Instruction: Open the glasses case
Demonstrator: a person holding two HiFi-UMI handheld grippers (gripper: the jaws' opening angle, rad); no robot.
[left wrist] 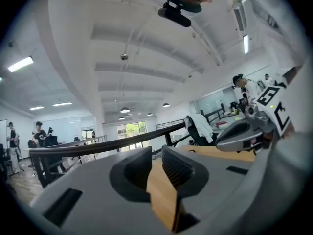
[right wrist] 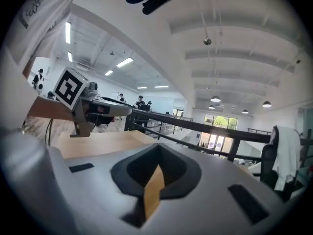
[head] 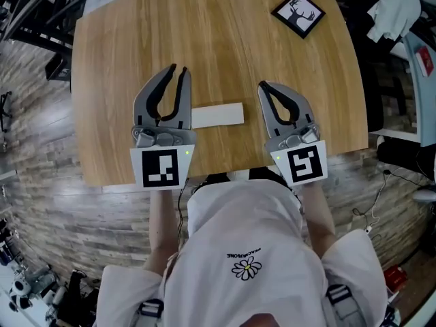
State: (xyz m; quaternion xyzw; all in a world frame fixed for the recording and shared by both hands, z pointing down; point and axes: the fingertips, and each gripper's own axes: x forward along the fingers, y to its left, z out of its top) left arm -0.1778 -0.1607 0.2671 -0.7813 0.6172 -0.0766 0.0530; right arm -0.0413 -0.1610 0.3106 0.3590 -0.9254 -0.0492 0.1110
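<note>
A broad wooden table (head: 225,46) with rounded corners is seen from above, set on a plank-patterned floor (head: 41,162). At its near edge a person in a white shirt (head: 252,237) is seen, and a gripper is held in each hand over the tabletop.

The left gripper (head: 179,70) is opened only a little. In the left gripper view a narrow wedge of tabletop is seen between the ribbed pads, and nothing is gripped. The right gripper (head: 263,86) is closed, its tips brought together on nothing. In the right gripper view only a sliver of wood is shown below the meeting point.

The glasses case (head: 218,114), a pale flat oblong, is laid on the table between the two grippers. Its left end is just beside the left gripper's right-hand jaw, and its right end is kept apart from the right gripper. It appears to be closed.

A small black-framed stag picture (head: 298,13) is placed near the far right corner, well apart from the case.
</note>
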